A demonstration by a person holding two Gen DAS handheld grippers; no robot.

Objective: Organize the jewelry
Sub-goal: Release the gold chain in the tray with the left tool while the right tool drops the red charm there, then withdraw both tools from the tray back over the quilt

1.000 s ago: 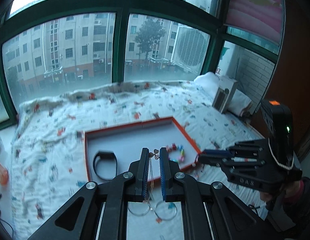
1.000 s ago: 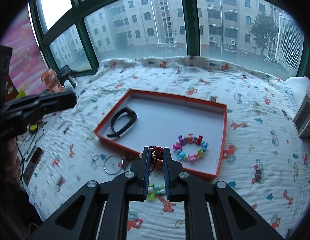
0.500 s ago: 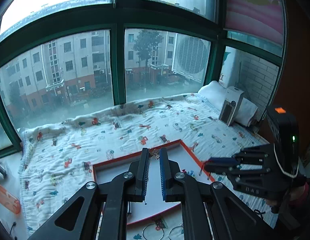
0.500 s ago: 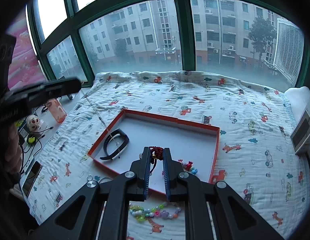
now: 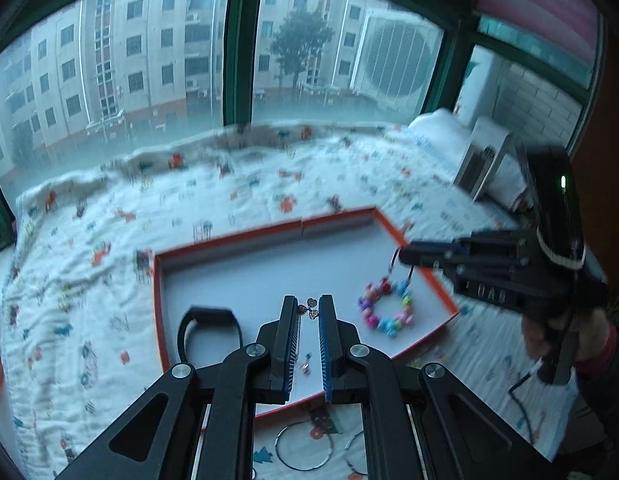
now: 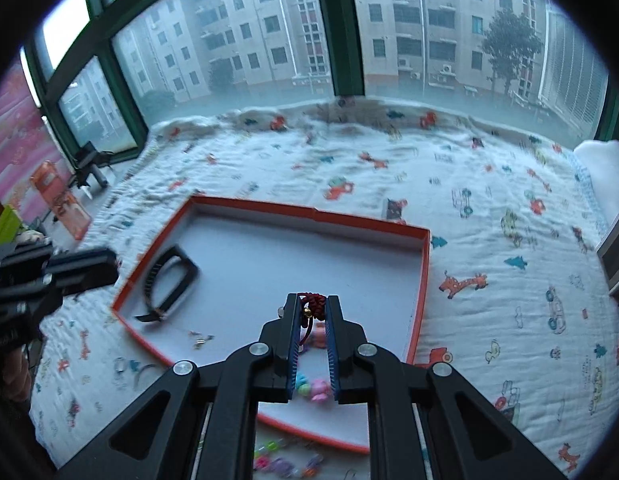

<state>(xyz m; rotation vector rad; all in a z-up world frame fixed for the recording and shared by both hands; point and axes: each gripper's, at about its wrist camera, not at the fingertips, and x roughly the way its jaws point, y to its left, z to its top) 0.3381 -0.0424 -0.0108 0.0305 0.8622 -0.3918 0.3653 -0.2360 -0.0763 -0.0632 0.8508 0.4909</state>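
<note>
Green-framed windows (image 5: 237, 40) with grey apartment blocks outside back a bed (image 6: 489, 200) covered in a white blanket printed with small cartoon animals. On the blanket lies a shallow orange-rimmed tray (image 5: 269, 232) with a pale floor.

My left tool (image 5: 308, 312) hangs over the near part of the tray, its jaws a little apart, with a small silver heart-charm piece (image 5: 311, 307) caught at the tips; a thin chain runs down along the left jaw. Whether it is pinched firmly or only hooked on, I cannot tell. Below it, a tiny charm (image 5: 306, 364) lies on the tray floor.

My right tool (image 6: 312, 310) is clenched on a dark red knotted cord bracelet (image 6: 313, 307) with a little gold bead, held above the tray's right half. In the left view the same tool (image 5: 405, 256) reaches in from the right with a loop dangling over the tray edge.

Inside the tray a black band (image 6: 167, 284) lies at the left end and a bracelet of colourful beads (image 5: 385, 306) at the right end, well apart. On the blanket just outside the near rim lie two thin silver hoops (image 5: 305, 446) and another string of pastel beads (image 6: 285, 460). A white box (image 5: 483, 160) stands by the pillow at the far right.
</note>
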